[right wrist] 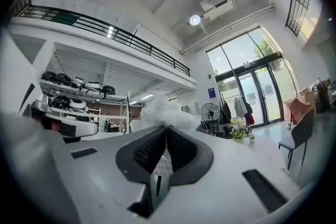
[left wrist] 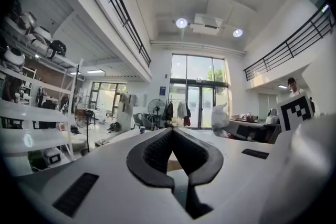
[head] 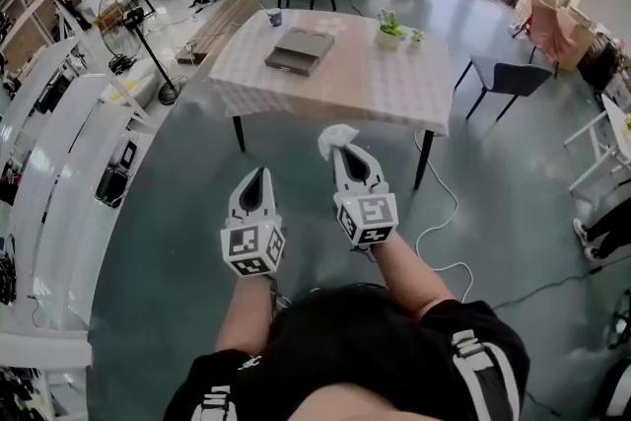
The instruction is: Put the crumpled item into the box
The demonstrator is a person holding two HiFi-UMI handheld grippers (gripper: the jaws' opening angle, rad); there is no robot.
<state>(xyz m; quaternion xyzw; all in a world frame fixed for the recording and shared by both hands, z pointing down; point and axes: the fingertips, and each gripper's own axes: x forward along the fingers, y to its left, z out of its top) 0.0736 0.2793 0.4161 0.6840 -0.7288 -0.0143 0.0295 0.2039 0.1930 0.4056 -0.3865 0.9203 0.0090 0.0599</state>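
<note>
My right gripper point(head: 347, 151) is shut on a white crumpled item point(head: 335, 139), which sticks out past its tips over the floor in front of the table; in the right gripper view the crumpled item point(right wrist: 163, 111) bulges above the closed jaws point(right wrist: 166, 128). My left gripper point(head: 258, 175) hangs beside it, shut and holding nothing; its tips point(left wrist: 172, 131) meet. A flat brown box point(head: 300, 50) lies on the table point(head: 394, 94) ahead, well beyond both grippers.
The table carries a small potted plant point(head: 390, 30) and a blue cup point(head: 274, 17). A dark chair point(head: 508, 79) stands to its right, a standing fan point(head: 128, 25) and white shelving point(head: 59, 163) to the left. A white cable point(head: 444, 222) trails on the floor.
</note>
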